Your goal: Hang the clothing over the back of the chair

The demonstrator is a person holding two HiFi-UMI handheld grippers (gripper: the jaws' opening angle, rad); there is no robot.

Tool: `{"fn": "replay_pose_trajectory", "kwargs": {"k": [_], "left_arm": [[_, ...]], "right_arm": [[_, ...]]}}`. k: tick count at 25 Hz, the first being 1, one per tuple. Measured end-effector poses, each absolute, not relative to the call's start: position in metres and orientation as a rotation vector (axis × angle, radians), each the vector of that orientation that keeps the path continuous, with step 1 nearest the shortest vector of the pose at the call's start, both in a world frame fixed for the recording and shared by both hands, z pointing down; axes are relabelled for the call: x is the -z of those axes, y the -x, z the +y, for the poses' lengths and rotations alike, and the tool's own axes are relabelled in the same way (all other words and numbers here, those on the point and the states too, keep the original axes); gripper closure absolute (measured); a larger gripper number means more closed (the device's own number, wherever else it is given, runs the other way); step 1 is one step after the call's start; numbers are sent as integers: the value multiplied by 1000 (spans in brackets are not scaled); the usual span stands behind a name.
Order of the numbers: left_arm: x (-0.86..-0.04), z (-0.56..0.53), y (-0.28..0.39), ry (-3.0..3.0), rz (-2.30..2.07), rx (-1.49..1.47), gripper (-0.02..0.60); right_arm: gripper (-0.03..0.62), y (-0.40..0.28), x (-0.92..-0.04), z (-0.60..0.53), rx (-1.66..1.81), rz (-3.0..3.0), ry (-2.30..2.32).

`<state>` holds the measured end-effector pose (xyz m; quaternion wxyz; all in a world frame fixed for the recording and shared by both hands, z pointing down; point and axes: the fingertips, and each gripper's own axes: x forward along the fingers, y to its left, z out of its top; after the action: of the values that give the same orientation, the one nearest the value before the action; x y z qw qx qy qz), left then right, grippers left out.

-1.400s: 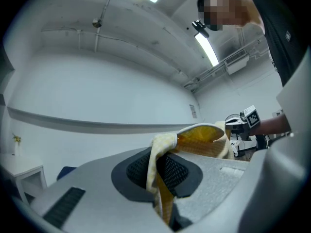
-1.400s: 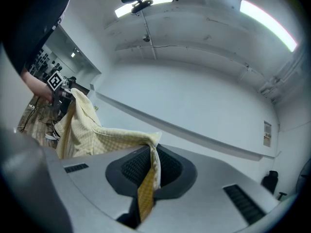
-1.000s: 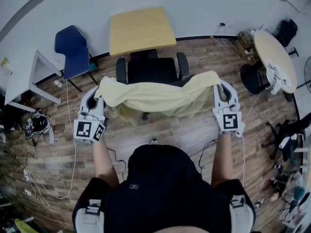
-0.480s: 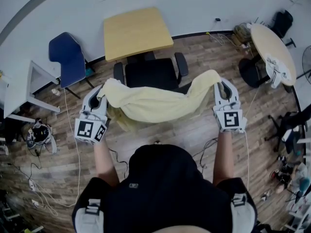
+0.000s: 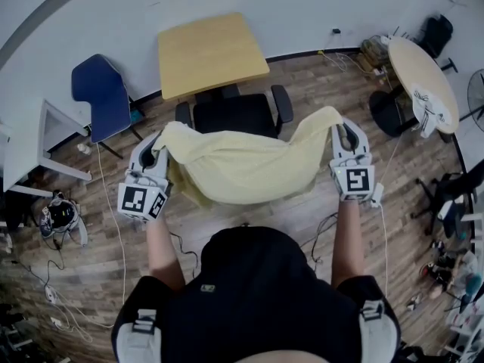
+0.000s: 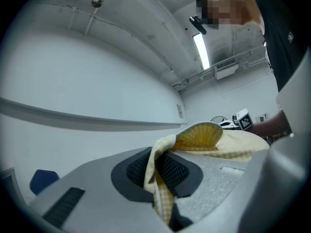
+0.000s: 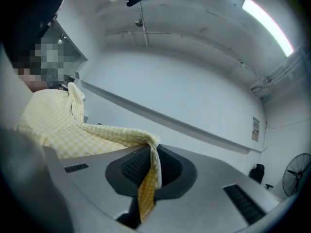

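A pale yellow checked garment [image 5: 246, 165] hangs stretched between my two grippers, its middle sagging just in front of the black office chair [image 5: 236, 113]. My left gripper [image 5: 155, 151] pinches the garment's left end. Its jaws are closing tighter, with a fold of cloth [image 6: 163, 178] between the pads. My right gripper [image 5: 344, 136] is shut on the right end, and a yellow strip [image 7: 148, 183] hangs down between its pads. Both point level toward the wall. The garment hides the chair's back edge.
Behind the chair stands a wooden table [image 5: 210, 51] against the white wall. A blue chair [image 5: 102, 97] and a white desk [image 5: 30, 142] are at the left, a round table [image 5: 423, 74] at the right. Cables [image 5: 68, 278] trail over the wood floor.
Both grippers have shifted a little with the garment still stretched between them. The cloth's middle now sags lower and wider on the near side of the chair.
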<state>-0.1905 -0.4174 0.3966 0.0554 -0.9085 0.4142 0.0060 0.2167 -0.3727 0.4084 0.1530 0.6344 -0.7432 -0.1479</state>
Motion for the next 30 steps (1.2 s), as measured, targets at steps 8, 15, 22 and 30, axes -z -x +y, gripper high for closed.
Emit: {"fn": "replay_pose_trajectory", "kwargs": {"k": [8,15,22,30], "left_arm": [[-436,-428,190,2817,1240,136,512],[-464,-419,196,2845,1276,212,485],[-478,-403,202,2810,1344,303,470],[-483,-379,219,2759,1441,386,411]], "right_arm": [[583,-217,-455,-379,276,-2136,-1749],[579,-215,-483,-370,197,-2145,-1721],[569,-211,-501,-357,171,-2154,-1668],[543,-209,-515,-340,145,-2156,-1626]]}}
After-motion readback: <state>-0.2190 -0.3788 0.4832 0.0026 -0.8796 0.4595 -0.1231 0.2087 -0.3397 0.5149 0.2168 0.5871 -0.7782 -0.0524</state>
